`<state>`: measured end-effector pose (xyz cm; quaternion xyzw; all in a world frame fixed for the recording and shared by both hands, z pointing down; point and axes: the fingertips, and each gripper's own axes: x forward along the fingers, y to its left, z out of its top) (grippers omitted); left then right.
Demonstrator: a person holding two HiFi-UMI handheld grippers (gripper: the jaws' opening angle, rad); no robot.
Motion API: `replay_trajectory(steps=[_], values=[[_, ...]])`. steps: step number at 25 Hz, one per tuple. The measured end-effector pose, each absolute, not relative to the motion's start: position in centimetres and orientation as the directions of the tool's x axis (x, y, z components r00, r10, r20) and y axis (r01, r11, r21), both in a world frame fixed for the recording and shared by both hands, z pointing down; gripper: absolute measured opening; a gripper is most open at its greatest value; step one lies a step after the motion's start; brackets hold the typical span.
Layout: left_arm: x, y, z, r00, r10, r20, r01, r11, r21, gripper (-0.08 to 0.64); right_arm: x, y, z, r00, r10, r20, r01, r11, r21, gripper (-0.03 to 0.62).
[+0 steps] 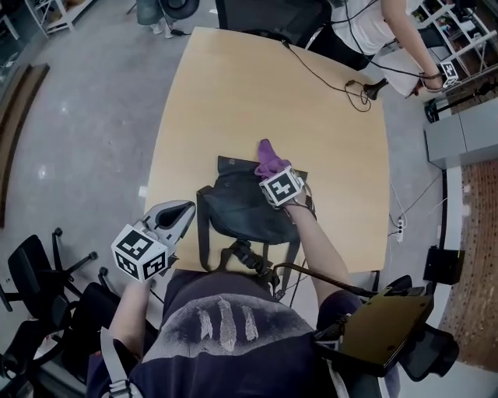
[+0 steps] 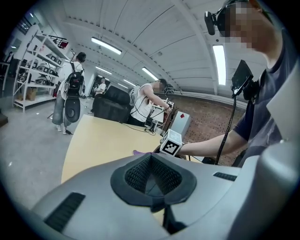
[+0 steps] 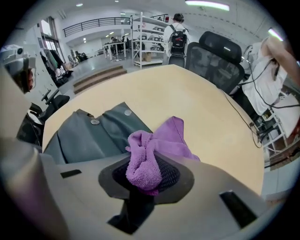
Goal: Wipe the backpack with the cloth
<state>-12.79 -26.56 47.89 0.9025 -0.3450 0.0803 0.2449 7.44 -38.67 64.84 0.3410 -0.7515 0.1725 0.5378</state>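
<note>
A dark grey backpack (image 1: pixel 237 208) lies flat on the wooden table (image 1: pixel 233 101) close to its near edge, straps trailing toward me. My right gripper (image 1: pixel 271 172) is shut on a purple cloth (image 1: pixel 268 158) at the backpack's far right corner. In the right gripper view the cloth (image 3: pixel 154 150) bunches between the pads, over the backpack's snap-buttoned flap (image 3: pixel 93 133). My left gripper (image 1: pixel 185 210) is shut and holds nothing, just left of the backpack near the table's edge. In the left gripper view its pads (image 2: pixel 136 173) meet, and the right gripper's marker cube (image 2: pixel 171 143) shows beyond them.
Black cables and a small black device (image 1: pixel 366 87) lie at the table's far right. A person (image 1: pixel 377 27) stands past that corner. Office chairs (image 1: pixel 39 272) stand on the floor to my left, and a black chair (image 1: pixel 264 14) is at the far end.
</note>
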Motion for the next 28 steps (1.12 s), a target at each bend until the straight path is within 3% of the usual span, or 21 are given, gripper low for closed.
replay_trajectory(steps=[13,17,21,25,26,28], values=[[-16.7,-26.6,47.9,0.696,-0.646,0.314,-0.715,-0.579,0.392,0.008,-4.4,-37.1,65.0,-0.382,-0.19,0.904,-0.577,0.814,-0.073,0.075],[-17.6,-26.9,47.9,0.684,-0.66,0.313,-0.726,-0.567,0.39,0.008,-7.7,-36.3,63.8,-0.53,-0.118,0.84,-0.545,0.806,-0.231,0.075],[-18.0,-27.3,47.8,0.678,-0.667,0.309,-0.73,-0.561,0.39,0.008,-10.5,-35.1,59.5,-0.785,-0.007,0.62,-0.453,0.688,-0.566,0.074],[-18.6,-27.4,47.6,0.673,-0.677,0.299,-0.734,-0.558,0.387,0.008,-13.2,-32.1,51.2,-0.968,0.09,0.233,-0.15,0.537,-0.83,0.072],[-18.7,-27.5,47.6,0.671,-0.68,0.297,-0.735,-0.555,0.39,0.008,-13.3,-31.7,50.2,-0.978,0.096,0.186,-0.112,0.507,-0.854,0.074],[-19.0,-27.7,47.7,0.669,-0.682,0.294,-0.735,-0.55,0.396,0.008,-13.1,-31.3,50.6,-0.974,0.09,0.206,-0.141,0.468,-0.872,0.074]])
